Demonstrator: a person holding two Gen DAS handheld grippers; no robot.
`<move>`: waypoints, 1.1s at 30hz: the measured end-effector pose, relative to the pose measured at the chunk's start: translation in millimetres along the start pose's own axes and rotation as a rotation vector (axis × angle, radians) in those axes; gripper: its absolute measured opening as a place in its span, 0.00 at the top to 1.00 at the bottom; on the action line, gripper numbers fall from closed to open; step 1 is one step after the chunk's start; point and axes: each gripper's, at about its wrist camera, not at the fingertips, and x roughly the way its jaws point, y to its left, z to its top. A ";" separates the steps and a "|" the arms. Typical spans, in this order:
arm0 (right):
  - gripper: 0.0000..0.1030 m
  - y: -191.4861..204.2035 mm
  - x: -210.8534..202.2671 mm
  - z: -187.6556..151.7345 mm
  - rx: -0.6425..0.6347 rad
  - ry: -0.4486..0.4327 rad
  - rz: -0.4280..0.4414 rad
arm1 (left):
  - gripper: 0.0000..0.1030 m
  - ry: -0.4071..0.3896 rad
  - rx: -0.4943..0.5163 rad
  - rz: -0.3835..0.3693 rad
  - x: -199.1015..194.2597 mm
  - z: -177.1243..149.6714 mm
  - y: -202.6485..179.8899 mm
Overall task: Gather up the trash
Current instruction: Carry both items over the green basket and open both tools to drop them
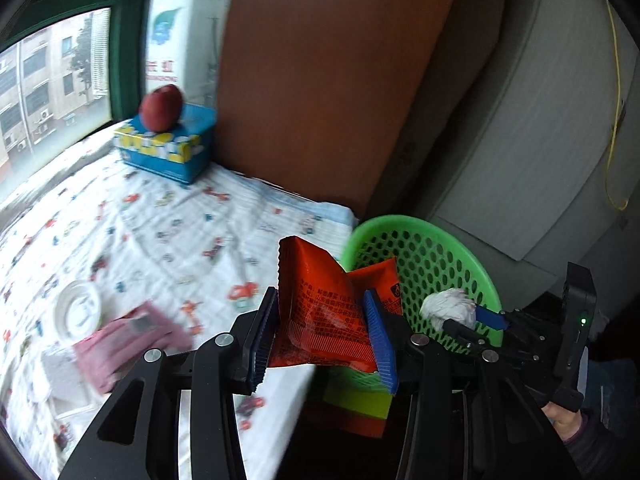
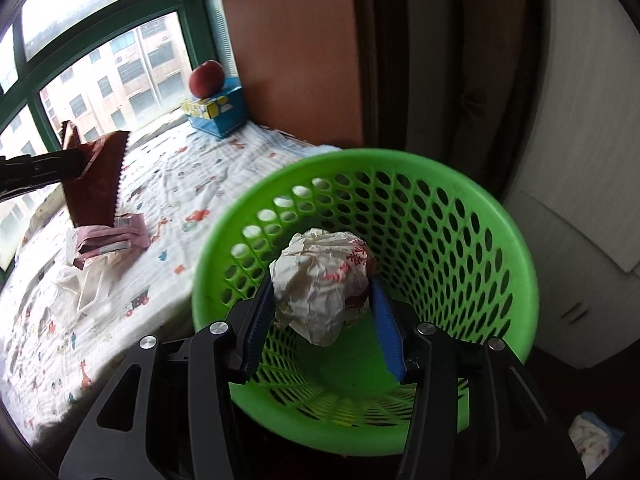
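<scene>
The right gripper (image 2: pixel 320 312) held a crumpled paper ball (image 2: pixel 320 284) directly above the open green basket (image 2: pixel 500 216), so a release would probably drop it in. The left gripper (image 1: pixel 320 336) clamped an upright red wrapper (image 1: pixel 316 304), with the basket to its right. More trash (image 2: pixel 108 240) lay on the bed (image 2: pixel 168 184).

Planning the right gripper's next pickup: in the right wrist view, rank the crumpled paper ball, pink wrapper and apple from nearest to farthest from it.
1. Crumpled paper ball: between the right gripper's fingers, over the green basket.
2. Pink wrapper: left, on the bed.
3. Apple: far back, atop the blue box.
</scene>
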 end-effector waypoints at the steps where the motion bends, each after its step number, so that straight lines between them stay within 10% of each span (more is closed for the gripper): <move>1: 0.47 -4.8 0.0 -1.1 0.004 0.001 -0.002 | 0.59 0.008 0.005 -0.002 6.3 1.6 -5.3; 33: 0.40 -50.0 -33.6 -22.8 0.006 -0.033 -0.035 | 0.42 0.123 -0.013 -0.066 76.1 -13.0 -73.7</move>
